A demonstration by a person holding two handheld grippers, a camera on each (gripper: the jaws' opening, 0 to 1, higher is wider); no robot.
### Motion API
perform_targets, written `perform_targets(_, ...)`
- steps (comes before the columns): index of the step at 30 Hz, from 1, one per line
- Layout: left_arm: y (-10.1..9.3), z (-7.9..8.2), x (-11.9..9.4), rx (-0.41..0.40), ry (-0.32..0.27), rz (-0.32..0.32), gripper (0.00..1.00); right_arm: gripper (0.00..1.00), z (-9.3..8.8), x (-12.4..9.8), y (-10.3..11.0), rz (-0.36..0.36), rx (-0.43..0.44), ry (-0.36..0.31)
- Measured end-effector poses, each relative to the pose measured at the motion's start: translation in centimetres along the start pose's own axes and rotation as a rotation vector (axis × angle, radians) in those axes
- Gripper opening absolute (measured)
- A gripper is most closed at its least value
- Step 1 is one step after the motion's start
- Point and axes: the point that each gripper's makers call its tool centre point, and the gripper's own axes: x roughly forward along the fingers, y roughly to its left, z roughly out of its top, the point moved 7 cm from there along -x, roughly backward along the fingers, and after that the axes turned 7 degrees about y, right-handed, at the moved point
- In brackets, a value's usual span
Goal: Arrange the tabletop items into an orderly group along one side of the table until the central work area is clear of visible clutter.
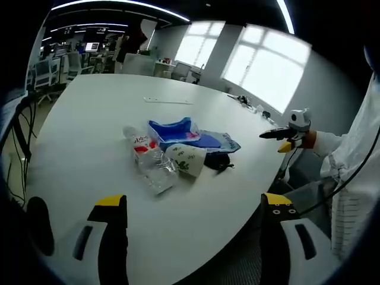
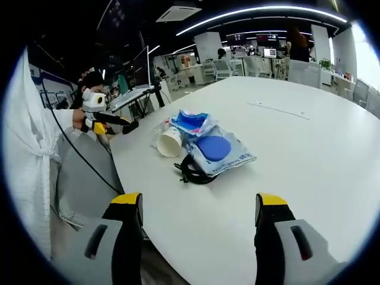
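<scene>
- Left gripper (image 1: 193, 217): jaws spread wide, nothing between them, held back over the near table edge. Reads as a standoff pose, not a reach.
- Right gripper (image 2: 199, 214): same, jaws apart and empty, hovering off its own edge of the table (image 2: 309, 148) with the clutter straight ahead.
- Each gripper shows in the other's view as a yellow-tipped tool in a person's hand, just off the table rim. So the two come at the pile from opposite sides.
- The task's items sit in one loose heap near the curved table edge, not spread over the centre. Most of the white top is bare.
- Heap contents: a crushed clear plastic bottle (image 1: 148, 161) with a red label lying on its side; a paper cup (image 1: 185, 159) tipped over, touching the bottle; a blue-and-white plastic bag (image 2: 221, 153) lying flat; a second crumpled blue bag (image 1: 175, 130) sitting on it; a black cord (image 2: 191, 172) coiled against the bag's edge.
- Items overlap and touch, so it is a pile, not an orderly row. Judgement: grouping is roughly done, tidying is not.
- Likely first picks: the cup and bottle are rigid and exposed on the outside of the heap; the bags are limp and will drag neighbours if pulled.
</scene>
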Motion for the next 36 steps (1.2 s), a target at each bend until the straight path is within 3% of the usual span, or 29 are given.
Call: perform_targets(36,-0.25,0.03,0.32,-0.01,-0.003,-0.001,0.95,0.77,-0.25,0.44,-0.02,0.009,0.016,-0.003)
